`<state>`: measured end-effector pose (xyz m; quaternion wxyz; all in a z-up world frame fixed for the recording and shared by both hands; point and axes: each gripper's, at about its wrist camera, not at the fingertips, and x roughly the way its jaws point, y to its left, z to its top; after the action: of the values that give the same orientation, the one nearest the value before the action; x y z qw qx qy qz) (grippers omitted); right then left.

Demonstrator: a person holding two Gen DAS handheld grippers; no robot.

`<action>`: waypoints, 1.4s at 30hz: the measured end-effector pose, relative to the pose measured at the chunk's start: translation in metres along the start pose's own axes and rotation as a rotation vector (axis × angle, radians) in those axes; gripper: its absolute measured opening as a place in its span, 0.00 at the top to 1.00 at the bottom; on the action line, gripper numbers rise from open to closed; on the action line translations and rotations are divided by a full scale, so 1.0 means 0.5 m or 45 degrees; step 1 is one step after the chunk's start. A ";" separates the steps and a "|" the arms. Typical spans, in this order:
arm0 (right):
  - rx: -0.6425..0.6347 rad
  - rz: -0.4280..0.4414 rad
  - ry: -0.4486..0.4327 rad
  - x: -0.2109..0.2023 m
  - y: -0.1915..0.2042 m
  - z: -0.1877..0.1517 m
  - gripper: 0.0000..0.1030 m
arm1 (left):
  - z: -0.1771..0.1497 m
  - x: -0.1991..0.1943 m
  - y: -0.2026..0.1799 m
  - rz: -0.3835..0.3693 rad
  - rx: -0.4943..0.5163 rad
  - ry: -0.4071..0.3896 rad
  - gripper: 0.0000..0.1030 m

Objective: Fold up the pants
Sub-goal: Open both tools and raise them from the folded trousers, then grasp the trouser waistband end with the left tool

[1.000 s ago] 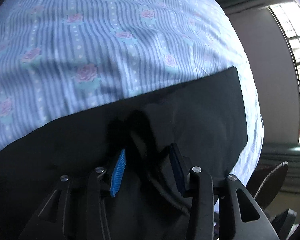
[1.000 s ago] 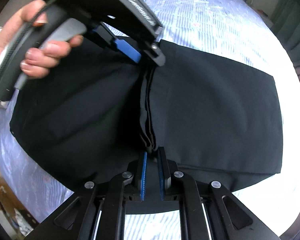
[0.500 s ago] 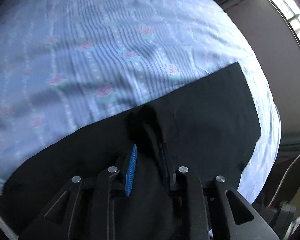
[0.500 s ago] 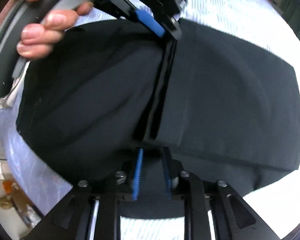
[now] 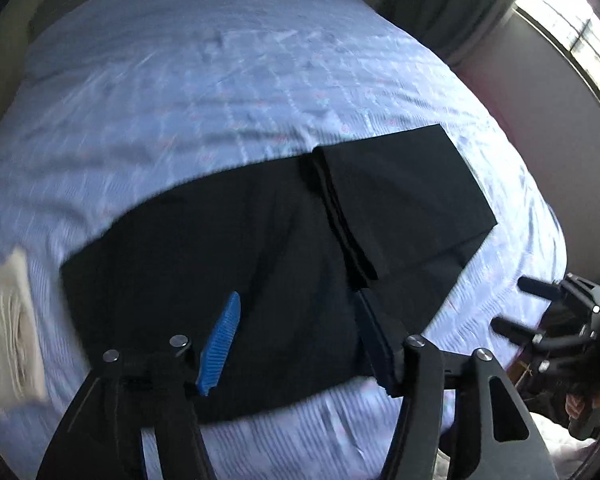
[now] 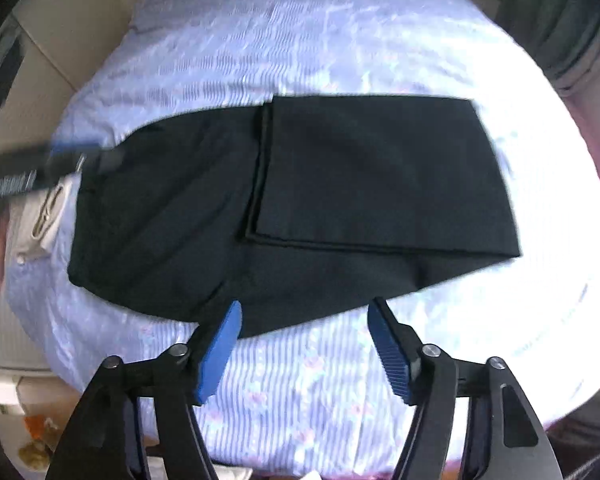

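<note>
Left wrist view: we see the black fabric pants [image 5: 260,264] lying flat across the near half of the bed with the pale blue striped sheet [image 5: 220,80]. One part is folded over the rest; the folded panel's doubled edge runs as a dark ridge from the far side toward our left gripper [image 5: 300,328]. That gripper's blue-padded jaws are opening with nothing between them; we hover above the cloth, not touching it. The pants' near edge stops short of the bed's near edge, leaving a strip of bare sheet. The whole far half of the sheet is open. At the bed's left edge lies a folded cream cloth [image 5: 16,328], just beside the pants' left end but apart from it.

In the right wrist view, our right gripper [image 6: 304,336] hangs over the bare sheet at the near edge of the bed, its jaws opening and holding nothing. The pants [image 6: 172,216] lie beyond its tips, the folded top layer a clean rectangle on the right, its lower edge not lined up with the layer beneath, which sticks out toward us. The left gripper [image 6: 64,156] shows blurred at the pants' left end. To the right of the pants, the sheet is washed out by glare.
</note>
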<state>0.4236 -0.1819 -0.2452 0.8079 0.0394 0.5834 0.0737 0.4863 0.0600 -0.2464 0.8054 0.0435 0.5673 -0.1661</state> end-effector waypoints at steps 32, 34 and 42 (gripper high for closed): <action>-0.395 0.009 0.105 0.038 0.491 -0.041 0.23 | -0.372 -0.057 0.440 -0.241 -0.710 0.038 0.32; -0.415 -0.009 0.120 0.057 0.520 -0.025 0.23 | -0.355 -0.043 0.459 -0.247 -0.669 0.038 0.33; -0.463 -0.036 0.201 0.148 0.612 0.048 0.23 | -0.293 0.049 0.532 -0.243 -0.629 0.057 0.36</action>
<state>0.4467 0.1324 -0.2612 0.7543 -0.1211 0.6226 0.1693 0.4460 0.3430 -0.3524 0.7595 -0.2044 0.6099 -0.0969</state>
